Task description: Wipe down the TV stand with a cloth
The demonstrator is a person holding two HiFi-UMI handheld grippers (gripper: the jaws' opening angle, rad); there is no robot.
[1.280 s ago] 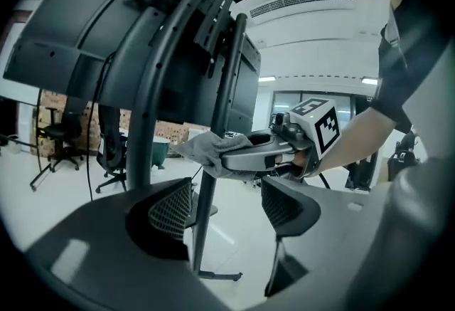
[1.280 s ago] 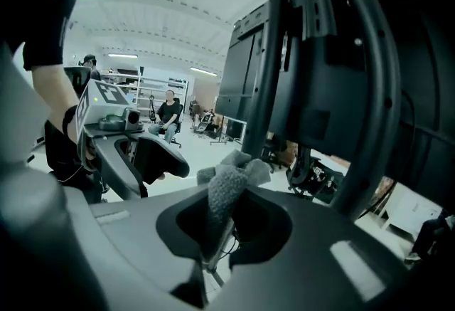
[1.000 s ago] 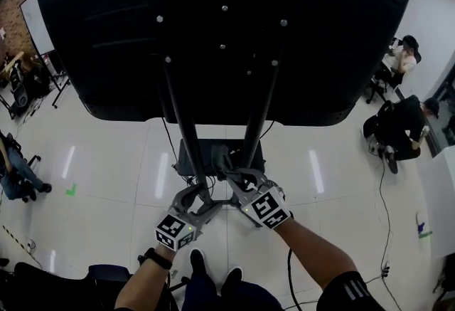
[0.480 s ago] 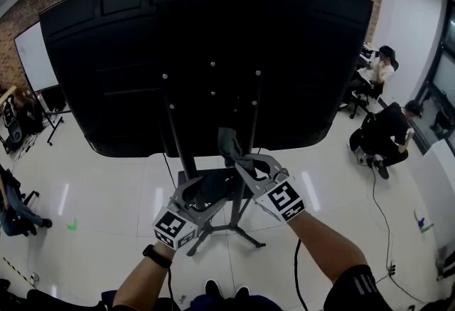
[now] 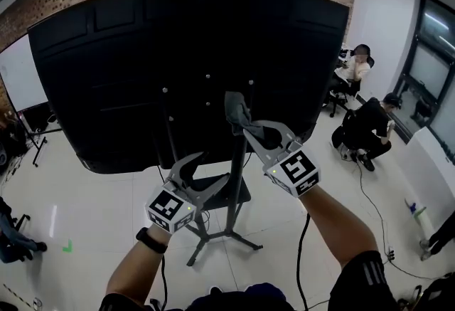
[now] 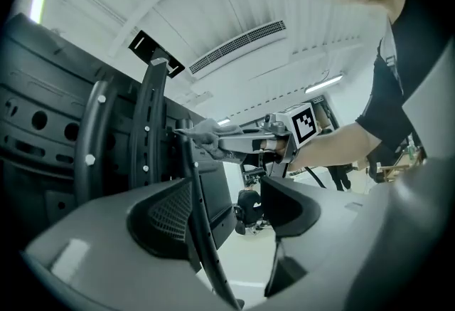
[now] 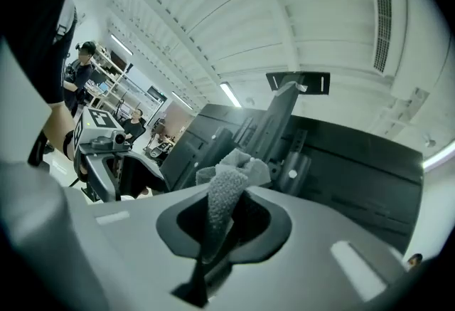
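The TV's black back panel point(image 5: 128, 67) fills the upper head view, with the stand's two upright poles point(image 5: 243, 139) below it. My right gripper point(image 5: 250, 129) is shut on a grey cloth point(image 5: 237, 110), and the cloth lies against the top of the right pole. In the right gripper view the cloth point(image 7: 232, 169) bunches out of the shut right gripper point(image 7: 220, 197) towards the stand's bracket point(image 7: 281, 124). My left gripper point(image 5: 207, 169) is open lower left. In the left gripper view the thin left pole point(image 6: 200, 231) runs between the jaws of the left gripper point(image 6: 229, 211), unclamped.
The stand's small shelf point(image 5: 238, 194) and splayed base legs point(image 5: 226, 237) sit on the glossy white floor. Two people point(image 5: 368, 124) sit at the right, with a cable point(image 5: 371, 211) trailing on the floor. A whiteboard point(image 5: 15, 78) stands at the left by a brick wall.
Both grippers have risen up the poles. The right gripper carried the cloth from near the shelf to the top of the right pole. The head view has tilted upward.
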